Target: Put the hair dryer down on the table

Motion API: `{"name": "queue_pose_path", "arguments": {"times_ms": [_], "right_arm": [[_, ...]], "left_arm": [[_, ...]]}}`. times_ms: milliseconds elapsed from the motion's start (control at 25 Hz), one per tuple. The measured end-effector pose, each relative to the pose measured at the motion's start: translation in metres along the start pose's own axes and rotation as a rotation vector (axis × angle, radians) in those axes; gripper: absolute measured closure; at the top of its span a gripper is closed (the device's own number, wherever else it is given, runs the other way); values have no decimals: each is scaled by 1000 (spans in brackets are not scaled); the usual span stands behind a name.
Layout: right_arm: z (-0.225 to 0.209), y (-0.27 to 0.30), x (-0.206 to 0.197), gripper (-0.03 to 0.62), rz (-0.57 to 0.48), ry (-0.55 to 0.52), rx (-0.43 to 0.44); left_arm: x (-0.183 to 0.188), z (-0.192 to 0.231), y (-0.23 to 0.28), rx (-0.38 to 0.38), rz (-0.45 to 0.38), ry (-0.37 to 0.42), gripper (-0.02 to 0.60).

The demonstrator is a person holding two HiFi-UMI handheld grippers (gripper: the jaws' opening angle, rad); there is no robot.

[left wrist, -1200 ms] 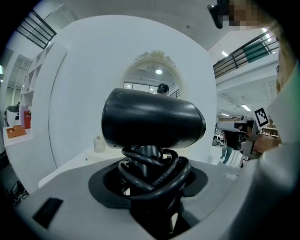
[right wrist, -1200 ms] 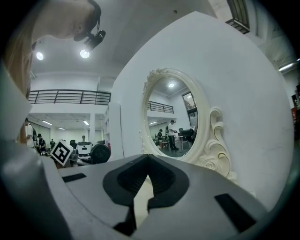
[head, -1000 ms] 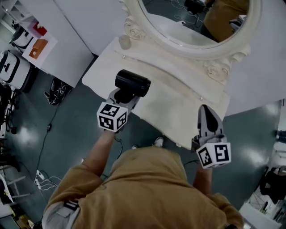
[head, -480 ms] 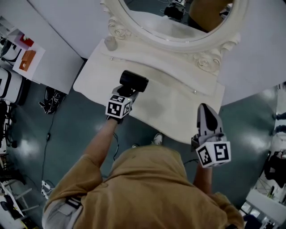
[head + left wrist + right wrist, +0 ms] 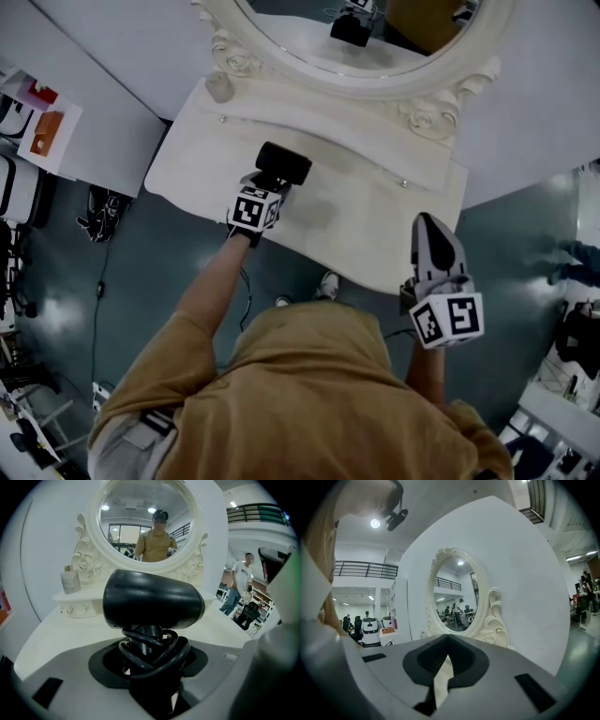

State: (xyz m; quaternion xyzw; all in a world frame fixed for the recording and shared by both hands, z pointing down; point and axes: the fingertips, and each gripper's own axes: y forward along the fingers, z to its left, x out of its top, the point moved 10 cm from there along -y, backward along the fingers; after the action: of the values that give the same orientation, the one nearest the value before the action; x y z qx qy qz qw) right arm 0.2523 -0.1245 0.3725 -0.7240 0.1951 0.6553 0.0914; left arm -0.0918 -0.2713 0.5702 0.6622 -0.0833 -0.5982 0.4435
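The black hair dryer (image 5: pixel 283 163) hangs low over the left part of the white dressing table (image 5: pixel 375 225), its barrel lying crosswise. My left gripper (image 5: pixel 272 183) is shut on its handle, where the black cord is wound. In the left gripper view the hair dryer (image 5: pixel 152 599) fills the middle, above my left gripper (image 5: pixel 150 653) and the cord loops. Whether it touches the tabletop I cannot tell. My right gripper (image 5: pixel 431 239) hovers at the table's front right edge, shut and holding nothing; in its own view the right gripper (image 5: pixel 449 639) points at the mirror.
An oval mirror in a carved white frame (image 5: pixel 422 112) stands at the table's back. A small bottle (image 5: pixel 217 86) sits on the back left ledge. Cables (image 5: pixel 103 202) lie on the floor at left, beside a white cabinet (image 5: pixel 56 141). A person (image 5: pixel 241 581) stands far right.
My left gripper has carried the hair dryer down and away from me, closer to the tabletop. The right gripper has stayed at the table's front edge.
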Motion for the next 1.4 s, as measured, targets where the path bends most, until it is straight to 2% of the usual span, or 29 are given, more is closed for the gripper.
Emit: {"name": "queue_pose_path", "arguments": {"times_ms": [560,1280,1400], "right_arm": [[-8,0,-7,591,10,9,-24],[-20,4,-10,591,16,23,-41],[-22,4,-10,591,18,25,-45]], "left_arm": [[-3,6,37,-3,110,25,344],[-9,9,66,-4,203,39,341],[-8,8,66,18,209,66,341]]}}
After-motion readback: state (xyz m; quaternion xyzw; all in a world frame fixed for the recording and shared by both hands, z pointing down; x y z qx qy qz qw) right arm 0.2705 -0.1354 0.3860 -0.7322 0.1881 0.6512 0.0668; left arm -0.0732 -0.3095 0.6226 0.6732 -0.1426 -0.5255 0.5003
